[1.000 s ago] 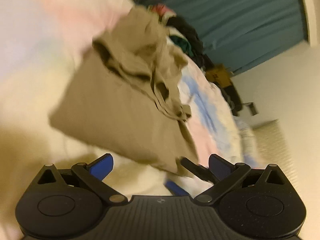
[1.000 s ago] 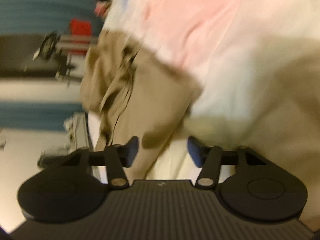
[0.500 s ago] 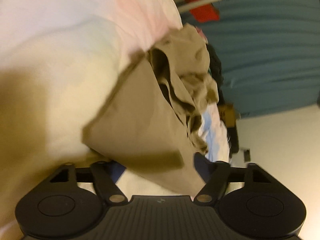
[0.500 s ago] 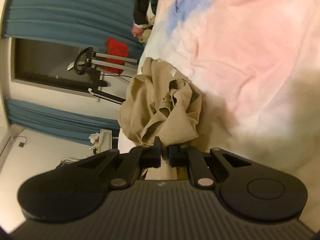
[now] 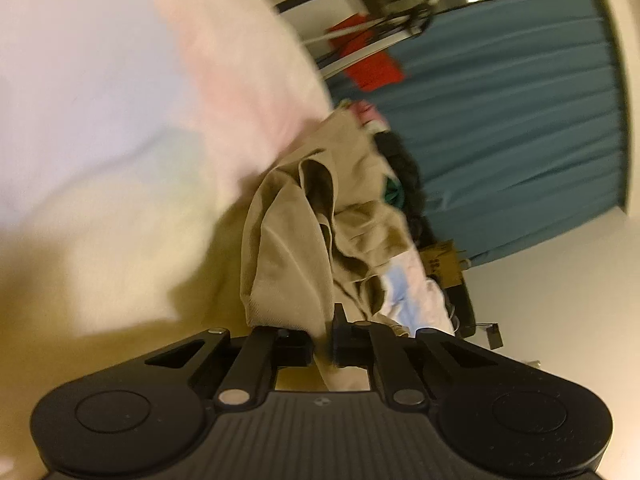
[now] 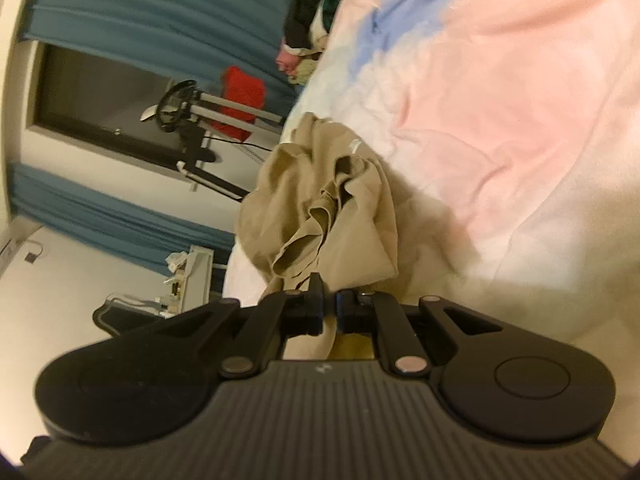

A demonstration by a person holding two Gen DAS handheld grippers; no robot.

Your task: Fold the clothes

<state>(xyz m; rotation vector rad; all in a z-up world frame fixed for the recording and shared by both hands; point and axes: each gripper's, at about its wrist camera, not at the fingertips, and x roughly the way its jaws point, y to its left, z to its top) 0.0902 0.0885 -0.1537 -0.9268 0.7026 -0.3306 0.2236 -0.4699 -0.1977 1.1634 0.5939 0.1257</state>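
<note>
My left tool (image 5: 322,346) is clenched on an edge of a tan garment (image 5: 296,248), the cloth pinched between its two black fingers and running forward from them in a long fold. My right tool (image 6: 330,312) is clenched on another edge of the same tan garment (image 6: 332,216), with cloth passing down through the narrow gap between its fingers. Beyond both tools the garment is bunched and crumpled, partly raised off a bed (image 6: 500,120) covered in a pale sheet washed with pink, blue and cream; the far part of the garment appears to rest near the bed's edge. Further out, a heap of other clothes (image 6: 312,12), dark and green, lies toward the far end of the bed, and teal curtains (image 5: 520,120) hang behind. A metal stand with something red (image 6: 240,96) on it is in the room beyond the bed. I judge that I am at the start of a fold: I have two grips on the garment and am lifting it to open it out. The next move calls for drawing my tools apart so the cloth hangs flat, then laying it smooth on the bed. The left view is blurred, so finer detail of the cloth there is unclear.
</note>
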